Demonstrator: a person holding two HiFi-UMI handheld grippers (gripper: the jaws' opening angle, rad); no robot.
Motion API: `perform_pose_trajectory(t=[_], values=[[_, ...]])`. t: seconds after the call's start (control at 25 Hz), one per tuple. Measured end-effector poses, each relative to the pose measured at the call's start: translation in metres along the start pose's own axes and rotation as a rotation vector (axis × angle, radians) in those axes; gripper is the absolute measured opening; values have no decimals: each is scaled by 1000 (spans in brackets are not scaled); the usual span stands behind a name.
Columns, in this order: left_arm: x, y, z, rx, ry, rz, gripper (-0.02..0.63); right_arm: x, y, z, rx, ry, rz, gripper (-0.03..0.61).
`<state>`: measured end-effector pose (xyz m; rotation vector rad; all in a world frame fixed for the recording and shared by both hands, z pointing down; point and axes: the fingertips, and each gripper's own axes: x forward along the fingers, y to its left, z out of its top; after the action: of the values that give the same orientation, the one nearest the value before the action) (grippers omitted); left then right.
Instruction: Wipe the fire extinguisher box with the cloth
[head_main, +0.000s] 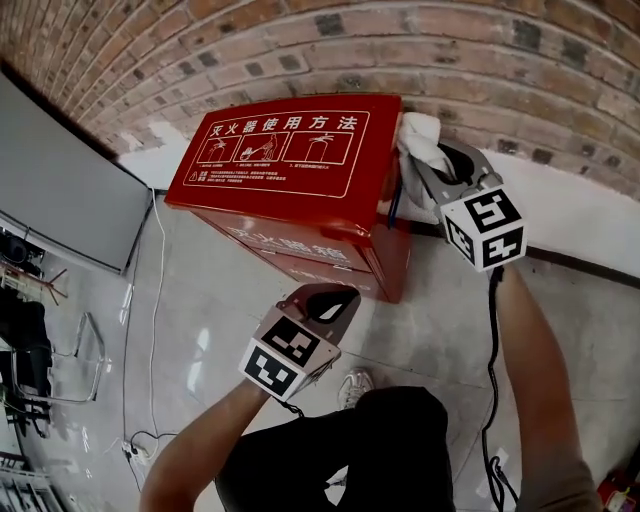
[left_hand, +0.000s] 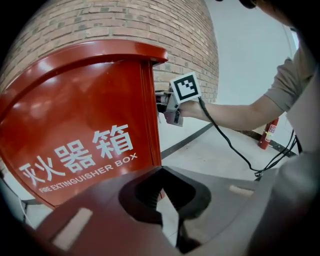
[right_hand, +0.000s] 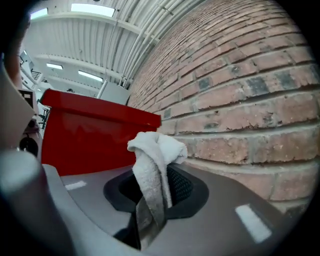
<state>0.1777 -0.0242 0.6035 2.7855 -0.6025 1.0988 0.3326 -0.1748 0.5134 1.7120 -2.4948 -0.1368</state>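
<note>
My right gripper (head_main: 425, 165) pinches a white cloth (head_main: 420, 135) in its jaws at the rear right corner of the red fire extinguisher box (head_main: 290, 170), which stands on the pale floor (head_main: 200, 320) against a brick wall (head_main: 420, 50). The cloth bunches above the jaws, just beside the box's right side and near the wall. My left gripper (head_main: 338, 298) hangs before the box's lettered front face, near its right edge, jaws pressed together on nothing.
</note>
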Motion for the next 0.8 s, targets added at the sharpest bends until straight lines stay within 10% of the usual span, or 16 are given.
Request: perform_pose_trajectory(t=[0.44, 0.8], values=[[11, 8, -26, -44, 28, 1, 0, 17, 14, -87, 60, 68, -35, 115], [19, -11, -36, -63, 54, -38, 0, -38, 72, -85, 109, 14, 97, 112]])
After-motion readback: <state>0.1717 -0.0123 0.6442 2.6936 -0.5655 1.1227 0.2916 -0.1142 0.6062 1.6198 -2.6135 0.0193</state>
